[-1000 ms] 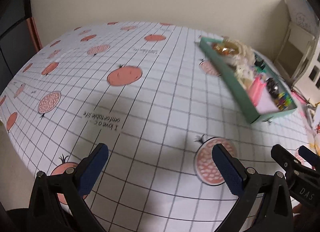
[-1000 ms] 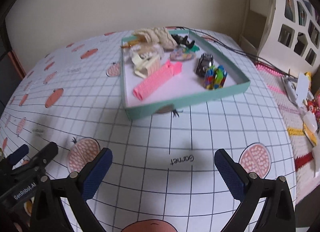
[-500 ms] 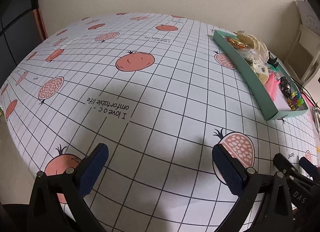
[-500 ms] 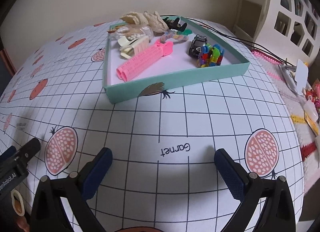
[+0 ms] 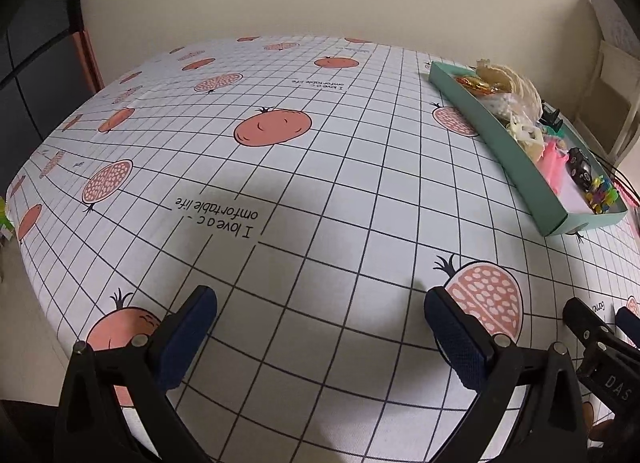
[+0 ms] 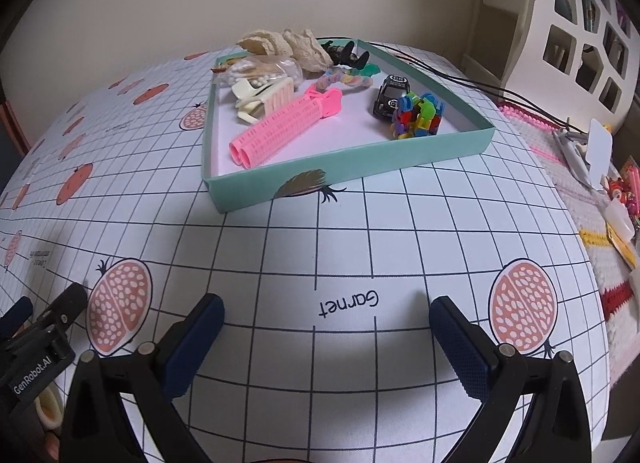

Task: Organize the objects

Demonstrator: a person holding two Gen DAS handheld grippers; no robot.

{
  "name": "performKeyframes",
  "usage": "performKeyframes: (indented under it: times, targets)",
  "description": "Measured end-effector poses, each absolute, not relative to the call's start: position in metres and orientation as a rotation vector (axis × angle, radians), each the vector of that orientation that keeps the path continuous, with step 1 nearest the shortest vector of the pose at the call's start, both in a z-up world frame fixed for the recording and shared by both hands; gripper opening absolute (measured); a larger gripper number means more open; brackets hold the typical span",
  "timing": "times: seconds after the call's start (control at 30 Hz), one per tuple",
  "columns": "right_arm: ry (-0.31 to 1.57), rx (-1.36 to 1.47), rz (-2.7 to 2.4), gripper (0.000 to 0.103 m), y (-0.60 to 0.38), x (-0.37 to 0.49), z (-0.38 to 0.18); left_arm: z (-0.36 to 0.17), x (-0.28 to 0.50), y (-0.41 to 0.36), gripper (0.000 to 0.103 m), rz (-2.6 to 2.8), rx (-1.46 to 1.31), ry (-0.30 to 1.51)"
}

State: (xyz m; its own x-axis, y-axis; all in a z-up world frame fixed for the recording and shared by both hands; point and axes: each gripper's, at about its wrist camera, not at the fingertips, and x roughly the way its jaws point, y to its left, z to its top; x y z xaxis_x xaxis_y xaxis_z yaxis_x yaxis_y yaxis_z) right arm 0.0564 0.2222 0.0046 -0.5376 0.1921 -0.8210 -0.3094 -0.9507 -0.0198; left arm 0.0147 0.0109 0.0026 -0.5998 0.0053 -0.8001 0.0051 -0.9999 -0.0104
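My right gripper has its pads spread wide with nothing between them, hovering over the cloth just above the word "Garnet". My left gripper is likewise spread and empty, over bare grid squares near a cut pomegranate print. Ahead of my right gripper sits the teal tray, flat on the cloth. Inside it I see a pink roller lying at a slant near the front, a cream clip behind it, a black toy car to the right, and a bright cluster of coloured pieces just beside the car. At the back lies a beige lacy bundle, possibly fabric; I can't tell. From my left camera the tray lies well off to the right.
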Motion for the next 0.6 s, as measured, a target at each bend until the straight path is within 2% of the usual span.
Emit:
performKeyframes:
  times: [0.6]
  targets:
    - [0.181, -1.316, 2.526, 0.103, 0.2232, 0.0564, 0.0045, 0.0018, 0.0137, 0.0112, 0.103, 2.816, -1.397, -0.018]
